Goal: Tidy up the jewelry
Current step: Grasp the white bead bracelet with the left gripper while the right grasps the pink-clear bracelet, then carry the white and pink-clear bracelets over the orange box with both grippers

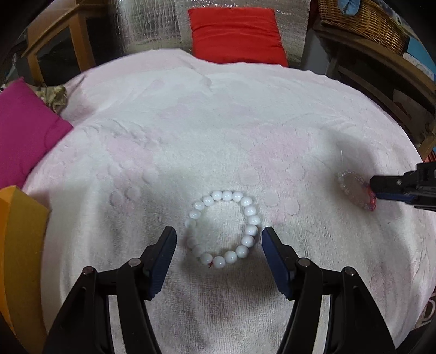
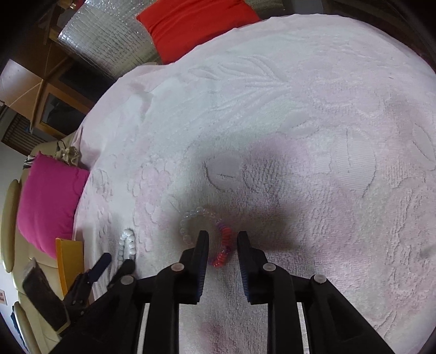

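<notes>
Left gripper (image 1: pixel 218 234) wide open, straddling white bead bracelet (image 1: pixel 224 228) flat on pale pink towel (image 1: pixel 190 122), not gripping. Right gripper (image 2: pixel 221 236) part open; clear-and-red bracelet (image 2: pixel 221 245) lies between its fingers, not pinched. Yellow box (image 1: pixel 19 245) by towel's edge. Magenta cushion (image 1: pixel 24 130) beyond, red cushion (image 1: pixel 237 35) farthest.

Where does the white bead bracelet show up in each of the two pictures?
Left wrist view: the white bead bracelet lies low in the middle, flat on the pale towel, between the open fingers of the left tool.
Right wrist view: the same bracelet sits at lower left, seen edge-on, just past the left tool's tips.
Shared landmark: the red cushion at the towel's far edge.
</notes>
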Demonstrator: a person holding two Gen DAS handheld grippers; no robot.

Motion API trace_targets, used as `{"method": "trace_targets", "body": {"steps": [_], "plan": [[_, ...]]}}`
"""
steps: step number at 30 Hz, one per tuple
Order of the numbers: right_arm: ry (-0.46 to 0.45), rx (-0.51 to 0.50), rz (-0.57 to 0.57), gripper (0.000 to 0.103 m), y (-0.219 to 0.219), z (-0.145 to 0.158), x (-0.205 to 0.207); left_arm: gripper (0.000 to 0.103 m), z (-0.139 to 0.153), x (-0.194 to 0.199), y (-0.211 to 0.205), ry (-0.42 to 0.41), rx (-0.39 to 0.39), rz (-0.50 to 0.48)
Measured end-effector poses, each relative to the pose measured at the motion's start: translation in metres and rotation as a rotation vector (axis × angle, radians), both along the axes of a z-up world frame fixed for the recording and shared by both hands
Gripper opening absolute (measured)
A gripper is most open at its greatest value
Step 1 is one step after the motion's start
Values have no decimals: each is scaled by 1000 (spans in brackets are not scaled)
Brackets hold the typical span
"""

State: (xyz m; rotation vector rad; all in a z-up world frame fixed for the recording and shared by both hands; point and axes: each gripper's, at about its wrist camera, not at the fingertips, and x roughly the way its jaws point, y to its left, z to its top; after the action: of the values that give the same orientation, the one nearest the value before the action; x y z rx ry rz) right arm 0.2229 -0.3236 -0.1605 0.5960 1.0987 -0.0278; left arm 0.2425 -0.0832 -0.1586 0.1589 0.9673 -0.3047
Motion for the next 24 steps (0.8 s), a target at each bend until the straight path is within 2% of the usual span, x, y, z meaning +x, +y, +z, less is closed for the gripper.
{"method": "trace_targets", "body": {"steps": [3, 5, 10, 11, 13, 14, 15, 17, 20, 21, 22, 24], "plan": [[-21, -13, -10, 25, -2, 4, -2, 74, -5, 6, 4, 38, -57, -3], [-23, -22, -4, 25, -1, 5, -1, 74, -6, 8, 9, 56, -94, -3], [-18, -26, 18, 25, 3, 6, 1, 73, -5, 8, 13, 49, -120, -1], [-20, -33, 20, 25, 4, 7, 1, 70, -5, 7, 17, 47, -127, 3], [-24, -41, 18, 25, 3, 7, 0, 47, -5, 8, 21, 47, -140, 12], [-23, -37, 15, 25, 2, 7, -1, 41, -4, 9, 23, 46, -145, 12], [-20, -33, 11, 26, 1, 6, -1, 28, -4, 9, 25, 50, -156, 9], [-13, -31, 3, 30, 1, 5, -1, 22, -4, 9, 28, 54, -173, 4], [-21, -33, 4, 46, 3, 6, -1, 16, -1, 6, 30, 38, -176, -5], [-30, -36, 5, 57, 5, 7, -1, 9, 0, 5, 32, 30, -179, -7], [-41, -42, 8, 65, 7, 9, -1, 9, 3, 4, 34, 20, -182, -10], [-53, -65, 26, 65, 13, 11, 0, 9, 8, 2, 38, 1, -198, -18]]}}
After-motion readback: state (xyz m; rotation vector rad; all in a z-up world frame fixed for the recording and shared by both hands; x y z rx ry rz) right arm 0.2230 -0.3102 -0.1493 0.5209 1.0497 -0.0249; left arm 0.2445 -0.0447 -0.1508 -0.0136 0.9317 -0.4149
